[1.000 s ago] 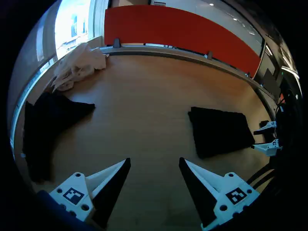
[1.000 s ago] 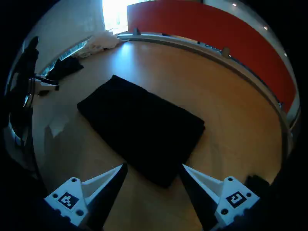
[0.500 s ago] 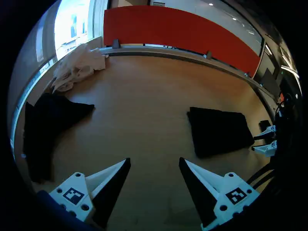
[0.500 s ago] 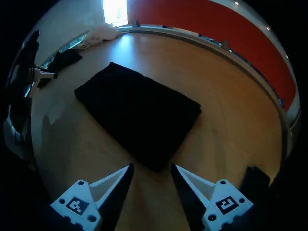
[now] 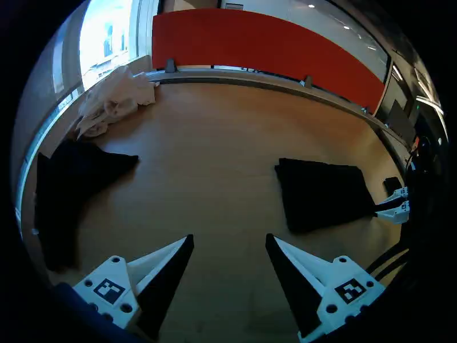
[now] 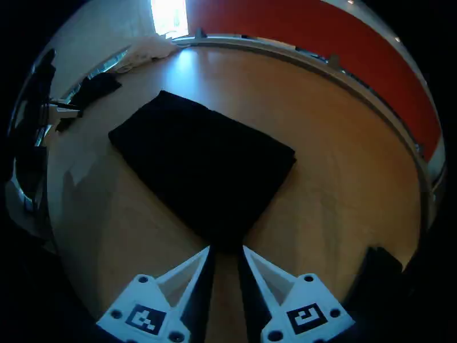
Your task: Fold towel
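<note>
Since the right claw [image 6: 225, 251] stands narrowed to a slim gap about the near corner of the folded black towel [image 6: 205, 166], we judge the chief risk to be a poor bite: we cannot tell whether both fingers press on the cloth, and if they catch the top layer alone, a lift would peel that layer away and undo the folds under it. A pull along the wooden surface [image 5: 217, 143] instead of upward could drag the whole bundle and skew its edges. The towel lies flat directly ahead of the right claw, its corner between the fingertips, and well off to the right of the left claw [image 5: 228, 237], whose fingers are spread wide over bare wood and hold nothing. Lifted by one corner alone, the cloth would likely sag and twist unless the left claw takes the matching corner. Ahead and to the left of the left claw lies a crumpled black cloth [image 5: 74, 171], and farther ahead on that side a heap of white cloth [image 5: 114, 97] by the surface's far rail [image 5: 257, 80]. All these are well apart from the towel, and we see nothing between either claw and it. A small dark object [image 6: 380, 266] sits just right of the right claw; we cannot tell what it is, but a wide sweep that way might knock it.
</note>
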Action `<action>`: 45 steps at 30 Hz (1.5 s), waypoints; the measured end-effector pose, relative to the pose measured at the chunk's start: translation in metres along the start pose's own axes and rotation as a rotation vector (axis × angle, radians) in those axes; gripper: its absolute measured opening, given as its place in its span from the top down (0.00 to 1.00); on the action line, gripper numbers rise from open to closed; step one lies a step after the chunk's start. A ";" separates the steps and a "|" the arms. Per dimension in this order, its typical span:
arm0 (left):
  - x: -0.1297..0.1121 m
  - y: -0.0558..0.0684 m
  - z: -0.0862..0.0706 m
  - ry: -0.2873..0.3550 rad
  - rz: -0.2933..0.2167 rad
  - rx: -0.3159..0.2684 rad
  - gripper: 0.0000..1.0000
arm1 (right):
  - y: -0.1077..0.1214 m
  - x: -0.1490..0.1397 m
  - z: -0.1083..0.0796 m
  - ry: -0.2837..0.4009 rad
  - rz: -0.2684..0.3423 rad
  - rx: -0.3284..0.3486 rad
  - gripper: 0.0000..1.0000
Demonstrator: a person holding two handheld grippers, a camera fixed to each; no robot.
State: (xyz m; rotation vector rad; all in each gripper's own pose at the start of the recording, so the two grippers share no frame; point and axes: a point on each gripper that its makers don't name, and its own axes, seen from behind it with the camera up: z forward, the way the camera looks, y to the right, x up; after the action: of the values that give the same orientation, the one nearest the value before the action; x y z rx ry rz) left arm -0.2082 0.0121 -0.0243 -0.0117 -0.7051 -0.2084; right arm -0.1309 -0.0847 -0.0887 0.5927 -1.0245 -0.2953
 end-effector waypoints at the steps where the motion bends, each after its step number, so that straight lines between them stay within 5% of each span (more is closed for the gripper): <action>1: 0.000 0.000 0.000 0.000 0.000 0.000 0.07 | 0.000 0.000 0.000 0.000 -0.001 0.001 0.84; 6: 0.000 0.001 -0.001 -0.001 0.002 0.000 0.07 | -0.002 0.002 0.000 0.011 -0.004 0.002 0.95; 21: -0.002 0.001 -0.004 0.003 0.002 0.001 0.07 | -0.002 0.023 -0.012 0.070 -0.040 -0.018 0.97; 45: 0.003 -0.005 -0.015 0.034 -0.029 0.002 0.07 | -0.020 0.125 -0.041 0.207 -0.208 -0.015 0.97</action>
State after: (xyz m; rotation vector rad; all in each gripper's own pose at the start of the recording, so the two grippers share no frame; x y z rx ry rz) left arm -0.1971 0.0058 -0.0341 0.0042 -0.6720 -0.2349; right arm -0.0321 -0.1493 -0.0275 0.7023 -0.7622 -0.4152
